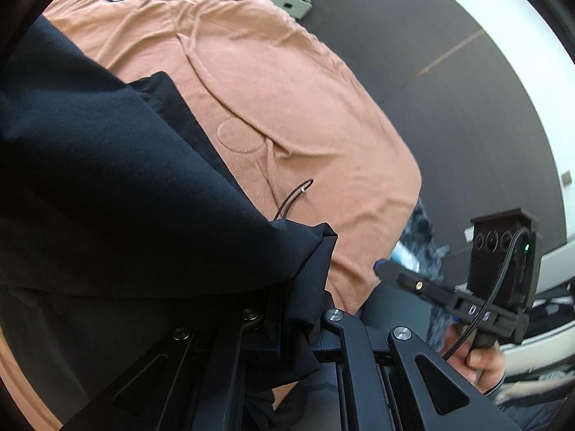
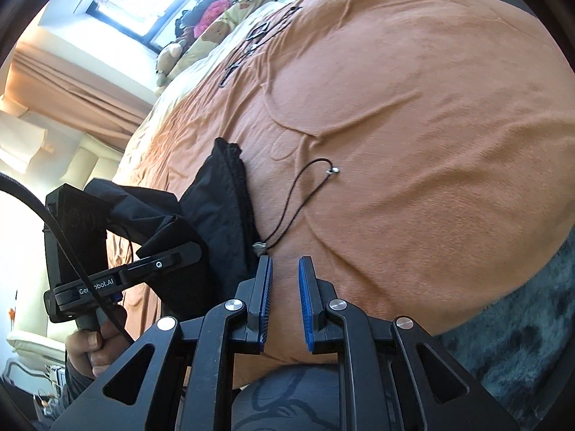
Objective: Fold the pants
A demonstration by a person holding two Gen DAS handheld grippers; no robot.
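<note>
We see the left claw (image 2: 179, 251), its arm marked "Ge…obot.AI", clamping the pants (image 1: 107, 197) near the bed (image 2: 413, 125) edge; right claw (image 2: 285, 269) slightly apart, empty.

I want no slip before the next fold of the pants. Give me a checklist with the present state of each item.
1. Left gripper clamped on the black pants: ok, cloth is bunched between its fingers.
2. Right gripper free: ok, nothing between its blue pads, a gap shows.
3. Drawstring tucked in: not ok, it trails loose over the orange bedcover.
4. Pants lying flat: not ok, they hang bunched from the left gripper.
5. Landing area free: cannot tell, thin cords lie further up the bedcover.
</note>
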